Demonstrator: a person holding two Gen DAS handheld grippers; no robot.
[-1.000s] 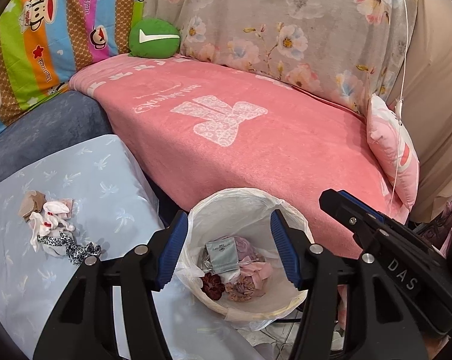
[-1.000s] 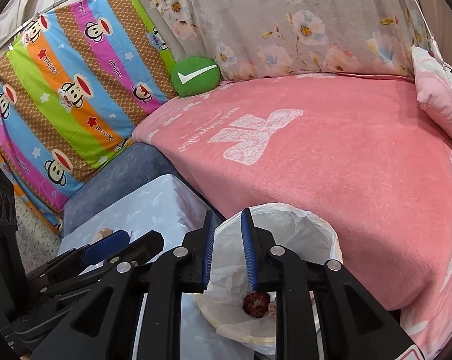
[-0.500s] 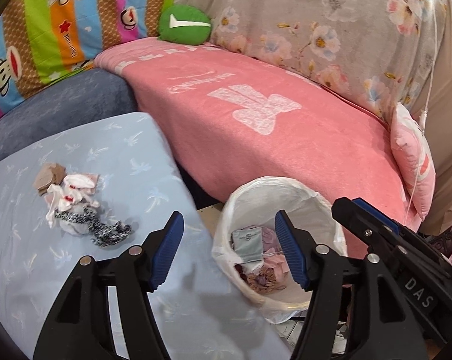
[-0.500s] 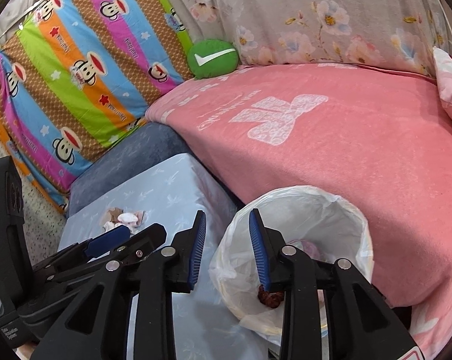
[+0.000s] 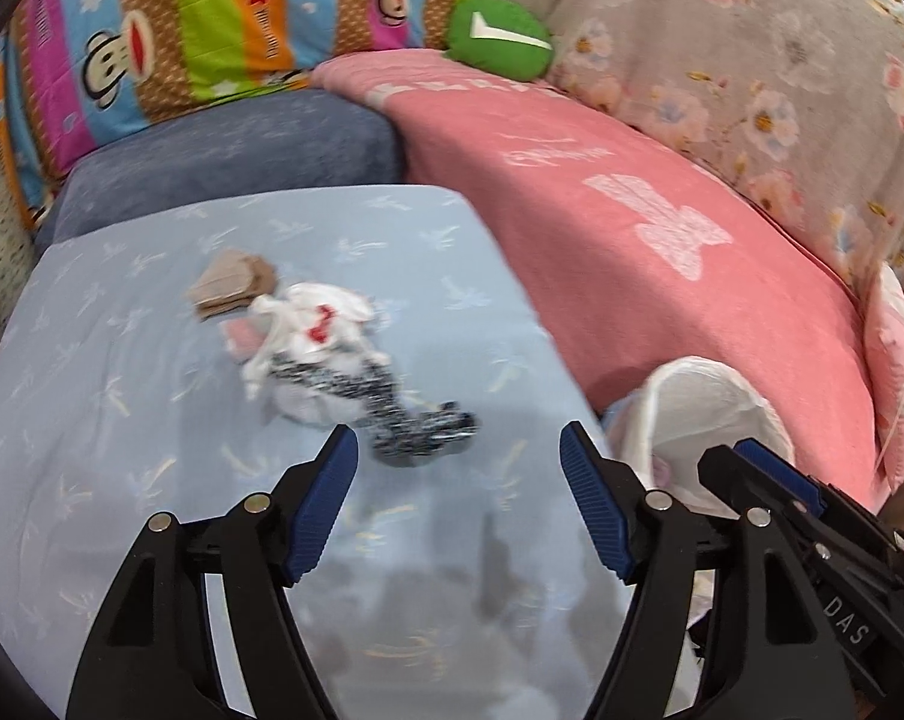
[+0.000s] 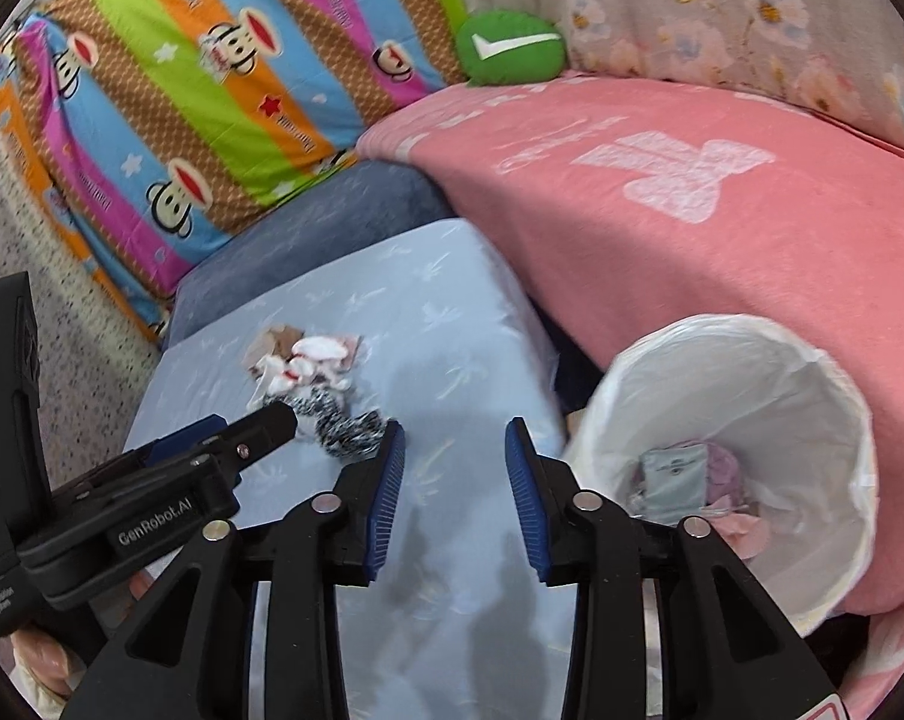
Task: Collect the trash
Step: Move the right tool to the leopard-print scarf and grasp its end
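Observation:
A small pile of trash (image 5: 308,336) lies on the light blue table cover (image 5: 122,420): brown paper, white crumpled tissue with red marks, and a black-and-white speckled strip. The pile also shows in the right wrist view (image 6: 314,378). My left gripper (image 5: 457,450) is open and empty, just in front of the speckled strip. My right gripper (image 6: 454,450) is open and empty over the table, right of the pile. The white-lined trash bin (image 6: 751,372) stands to the right, with several discarded pieces inside; its rim shows in the left wrist view (image 5: 691,384).
A pink blanket (image 6: 691,210) covers the sofa behind the bin. A green cushion (image 6: 511,48) and a striped monkey-print cover (image 6: 212,90) sit at the back. A dark blue cushion (image 5: 230,150) lies behind the table. The left gripper body (image 6: 152,480) shows beside the right one.
Both grippers swung left, away from over the bin toward the trash pile on the table. The right gripper's jaws opened wider. The left gripper stayed open.

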